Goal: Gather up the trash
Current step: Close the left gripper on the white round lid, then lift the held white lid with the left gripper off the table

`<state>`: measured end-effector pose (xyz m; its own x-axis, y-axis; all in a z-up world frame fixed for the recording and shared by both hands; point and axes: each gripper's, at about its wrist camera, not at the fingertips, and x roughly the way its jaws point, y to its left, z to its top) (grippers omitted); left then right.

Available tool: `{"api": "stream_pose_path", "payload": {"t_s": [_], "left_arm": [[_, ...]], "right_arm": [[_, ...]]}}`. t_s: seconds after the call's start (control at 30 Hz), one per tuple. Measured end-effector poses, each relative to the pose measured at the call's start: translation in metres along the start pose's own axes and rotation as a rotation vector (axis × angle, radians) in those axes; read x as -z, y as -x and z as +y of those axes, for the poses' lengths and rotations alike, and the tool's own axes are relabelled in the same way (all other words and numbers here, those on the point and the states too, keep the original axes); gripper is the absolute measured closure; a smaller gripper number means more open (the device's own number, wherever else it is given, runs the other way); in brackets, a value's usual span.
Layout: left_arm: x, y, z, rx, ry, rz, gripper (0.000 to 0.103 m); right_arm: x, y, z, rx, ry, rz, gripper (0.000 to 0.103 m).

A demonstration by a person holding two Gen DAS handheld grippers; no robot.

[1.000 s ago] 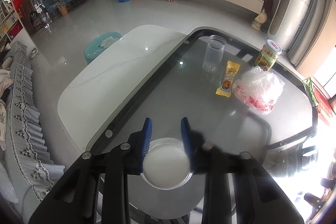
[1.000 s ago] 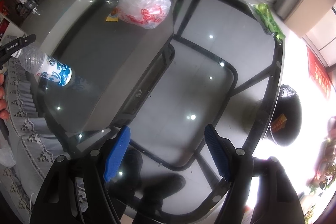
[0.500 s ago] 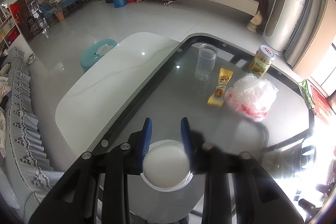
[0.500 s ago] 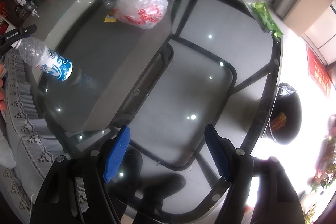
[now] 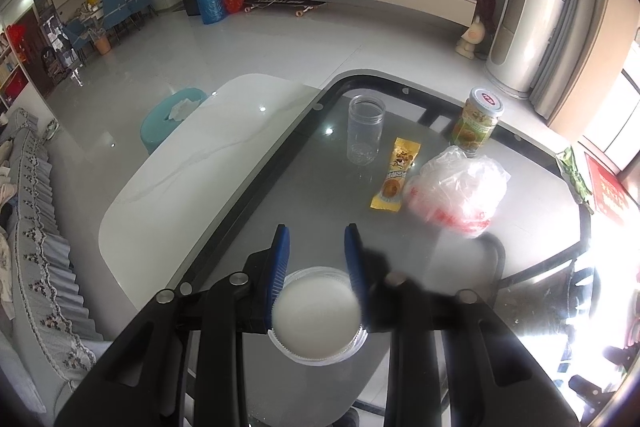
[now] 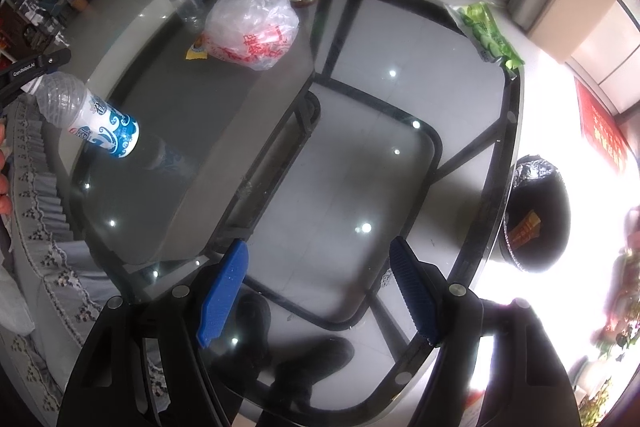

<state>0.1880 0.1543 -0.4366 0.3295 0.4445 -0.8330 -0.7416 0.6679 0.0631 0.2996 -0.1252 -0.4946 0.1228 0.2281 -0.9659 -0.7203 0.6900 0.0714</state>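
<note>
Clamping the neck of a plastic water bottle, the left gripper holds it lifted clear of the glass coffee table. From the left wrist view the bottle is seen end-on, its white cap filling the space between the two blue pads, which press on either side just below it. From the right wrist view the same bottle hangs tilted at the left edge, clear near the neck, with a blue and white label lower down, and its reflection lies on the glass beneath.

The right gripper hovers above the near part of the table with its blue fingers standing wide apart and nothing between them.

Farther across the table lie a crumpled white plastic bag with red print, a yellow snack wrapper just beside it, an empty clear jar without a lid, and a lidded jar of pickles. A green packet rests at the table's far right edge. Beside the table on the right stands a black trash bin with an orange wrapper inside.
</note>
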Motion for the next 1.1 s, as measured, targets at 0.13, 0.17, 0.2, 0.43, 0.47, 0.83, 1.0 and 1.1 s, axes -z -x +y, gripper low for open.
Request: {"api": "stream_pose_path", "payload": {"t_s": [0.13,0.17,0.2,0.43,0.47,0.83,1.0,1.1], "left_arm": [[-0.004,0.002,-0.016,0.015,-0.023,-0.003,0.074],[-0.005,0.002,-0.021,0.019,-0.031,-0.004,0.074],[-0.005,0.003,-0.026,0.023,-0.038,-0.005,0.074],[-0.010,0.006,-0.064,0.064,-0.088,-0.008,0.074],[-0.011,0.007,-0.070,0.069,-0.094,-0.008,0.074],[-0.019,0.016,-0.139,0.135,-0.165,-0.023,0.074],[-0.024,0.023,-0.174,0.169,-0.208,-0.036,0.074],[-0.025,0.026,-0.196,0.189,-0.231,-0.040,0.074]], "right_arm": [[0.002,0.005,-0.010,0.004,-0.024,-0.008,0.032],[0.003,0.006,-0.013,0.005,-0.030,-0.009,0.032],[0.004,0.007,-0.016,0.006,-0.036,-0.011,0.032],[0.016,0.014,-0.039,0.017,-0.084,-0.016,0.032],[0.018,0.015,-0.043,0.018,-0.092,-0.017,0.032],[0.038,0.027,-0.085,0.034,-0.168,-0.023,0.032],[0.045,0.033,-0.102,0.036,-0.201,-0.033,0.032],[0.049,0.035,-0.112,0.034,-0.222,-0.039,0.032]]}}
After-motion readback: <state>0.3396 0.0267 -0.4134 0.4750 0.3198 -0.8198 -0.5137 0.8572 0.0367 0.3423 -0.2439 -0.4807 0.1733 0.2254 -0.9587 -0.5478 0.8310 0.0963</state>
